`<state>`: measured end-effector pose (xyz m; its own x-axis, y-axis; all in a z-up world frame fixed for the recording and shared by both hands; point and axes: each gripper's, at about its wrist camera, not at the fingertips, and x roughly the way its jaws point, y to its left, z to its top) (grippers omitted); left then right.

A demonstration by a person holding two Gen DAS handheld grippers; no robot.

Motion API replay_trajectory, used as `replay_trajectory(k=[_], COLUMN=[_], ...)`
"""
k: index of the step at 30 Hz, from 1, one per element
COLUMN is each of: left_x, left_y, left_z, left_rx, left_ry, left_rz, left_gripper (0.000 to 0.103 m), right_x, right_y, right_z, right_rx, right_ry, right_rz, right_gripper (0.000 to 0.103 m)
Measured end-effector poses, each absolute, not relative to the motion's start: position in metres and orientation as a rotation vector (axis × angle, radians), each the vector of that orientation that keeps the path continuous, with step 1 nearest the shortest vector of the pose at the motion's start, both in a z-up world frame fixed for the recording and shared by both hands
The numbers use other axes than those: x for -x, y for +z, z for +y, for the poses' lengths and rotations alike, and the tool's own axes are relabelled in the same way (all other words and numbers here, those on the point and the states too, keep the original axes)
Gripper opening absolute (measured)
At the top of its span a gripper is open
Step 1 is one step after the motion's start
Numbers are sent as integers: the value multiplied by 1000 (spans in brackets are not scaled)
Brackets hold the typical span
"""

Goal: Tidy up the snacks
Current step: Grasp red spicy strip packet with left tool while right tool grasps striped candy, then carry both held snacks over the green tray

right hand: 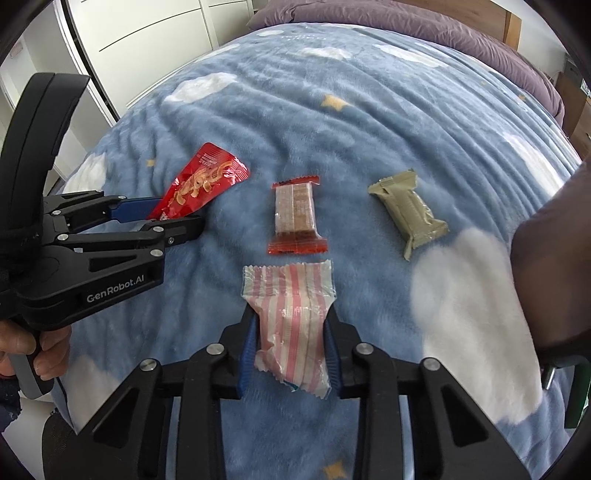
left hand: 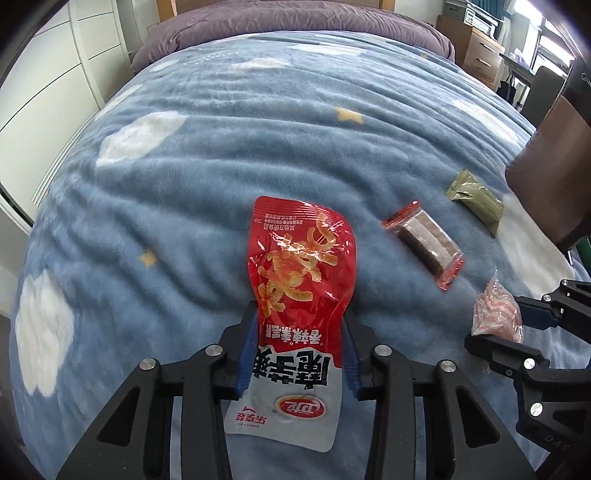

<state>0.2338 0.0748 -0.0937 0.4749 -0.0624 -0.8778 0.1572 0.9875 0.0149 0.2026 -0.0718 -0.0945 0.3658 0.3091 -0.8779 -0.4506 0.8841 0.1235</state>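
My left gripper (left hand: 299,317) is shut on a red and white snack pouch (left hand: 301,269), held above the blue blanket; it also shows in the right wrist view (right hand: 205,184). My right gripper (right hand: 291,325) is shut on a pink-striped wrapped snack (right hand: 291,314), seen at the right in the left wrist view (left hand: 496,314). A red-ended wafer bar (right hand: 297,218) and an olive green snack pack (right hand: 410,214) lie on the blanket beyond the right gripper, side by side.
The blue cloud-pattern blanket (right hand: 332,129) covers the bed, with a purple duvet (left hand: 295,26) at the far end. A brown object (right hand: 550,266) stands at the right edge. White wardrobes (left hand: 55,74) are at the left, wooden drawers (left hand: 476,51) far right.
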Motion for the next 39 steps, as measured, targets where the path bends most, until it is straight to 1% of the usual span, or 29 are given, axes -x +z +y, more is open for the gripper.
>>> replay_trajectory(k=[9,18,28,39], left_x=[-204,-151,-92,-62], left_y=[-68,-41,-26,1], left_z=[62,32,-36,-124], left_rx=[-69,-42,-42,-96], left_ry=[-134,-183,-302,-408], left_rz=[1037,1025,1041,1031], left_gripper=[33,33,33,33], right_x=[-179,-138,-91,-67], right_y=[-70,-43,-30,-17], right_z=[-95,-143,-216,-320], right_rx=[110,48,-35,-141], right_ry=[514,528,456,316], right_rz=[1063,1036,1024,963], right_gripper=[0,0,0,0])
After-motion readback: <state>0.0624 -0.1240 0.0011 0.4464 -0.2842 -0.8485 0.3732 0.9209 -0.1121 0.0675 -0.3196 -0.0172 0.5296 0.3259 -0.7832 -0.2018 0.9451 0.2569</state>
